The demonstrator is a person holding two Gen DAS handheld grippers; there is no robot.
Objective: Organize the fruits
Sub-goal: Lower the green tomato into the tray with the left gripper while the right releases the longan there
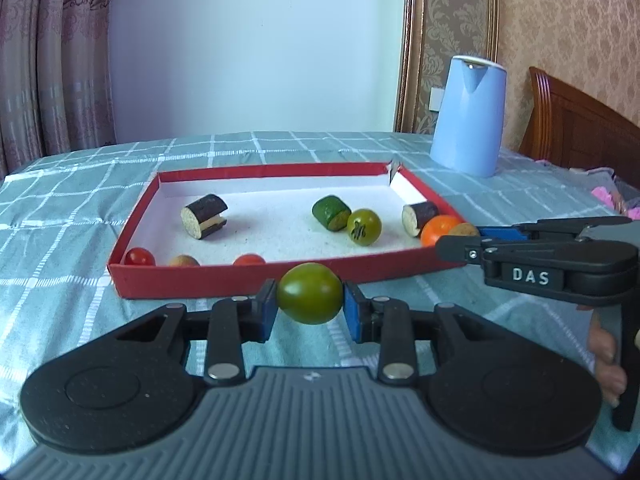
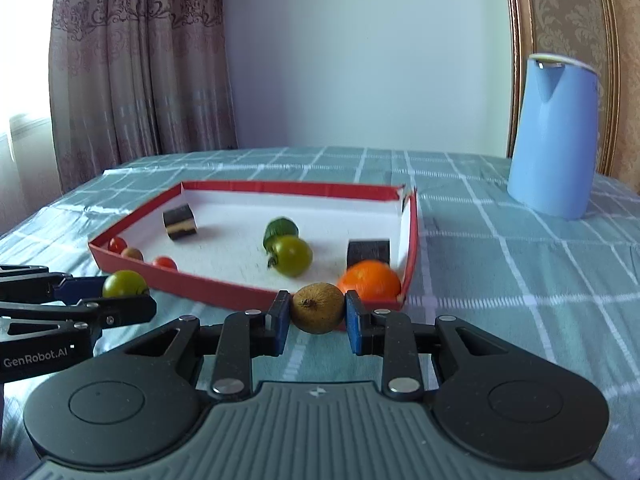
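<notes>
My left gripper [image 1: 310, 300] is shut on a green tomato [image 1: 310, 298], held above the cloth just in front of the red tray's near wall [image 1: 240, 278]. My right gripper [image 2: 318, 314] is shut on a brown kiwi-like fruit [image 2: 317, 307], just in front of the tray's near right corner [image 2: 404, 292]. In the tray lie an orange [image 2: 370, 280], another green tomato [image 2: 292, 255], a green cucumber piece [image 2: 280, 230], two dark eggplant pieces [image 2: 180, 221] [image 2: 368, 252], two red tomatoes [image 1: 139, 257] [image 1: 249, 259] and a brown fruit [image 1: 183, 261].
A tall blue jug [image 1: 468, 114] stands on the checked tablecloth [image 1: 60, 216] behind the tray's right side. A wooden headboard [image 1: 580, 128] is at the far right. Curtains [image 2: 132, 72] hang behind on the left.
</notes>
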